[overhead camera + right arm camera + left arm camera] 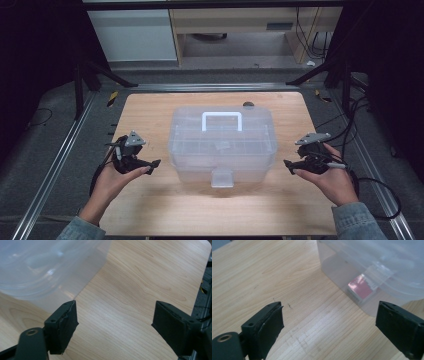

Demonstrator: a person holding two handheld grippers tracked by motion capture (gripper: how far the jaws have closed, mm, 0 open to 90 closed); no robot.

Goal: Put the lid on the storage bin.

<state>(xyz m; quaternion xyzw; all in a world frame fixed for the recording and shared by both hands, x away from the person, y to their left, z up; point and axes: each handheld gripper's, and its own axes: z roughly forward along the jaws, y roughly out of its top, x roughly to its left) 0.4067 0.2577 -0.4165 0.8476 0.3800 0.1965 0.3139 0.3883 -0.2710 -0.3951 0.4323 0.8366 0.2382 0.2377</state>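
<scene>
High view puts the translucent plastic storage box (pixel 222 145) at the middle of the wooden table (pixel 150 107), long axis running left to right, with your left tool (pixel 155 165) and right tool (pixel 289 165) flanking its two short ends at about equal reach. Both tools stand wide and hold nothing. The box's walls are smooth and cloudy, its white handle (pixel 221 119) lies on the lid, and a front latch (pixel 222 178) faces you.

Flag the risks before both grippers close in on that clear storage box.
1. The clear box has smooth translucent walls; open jaws of the left gripper and right gripper may slip if they squeeze its sides.
2. The front latch looks shut; lifting by the white handle with one gripper could tilt it.
3. A red-labelled item inside may slide.
</scene>
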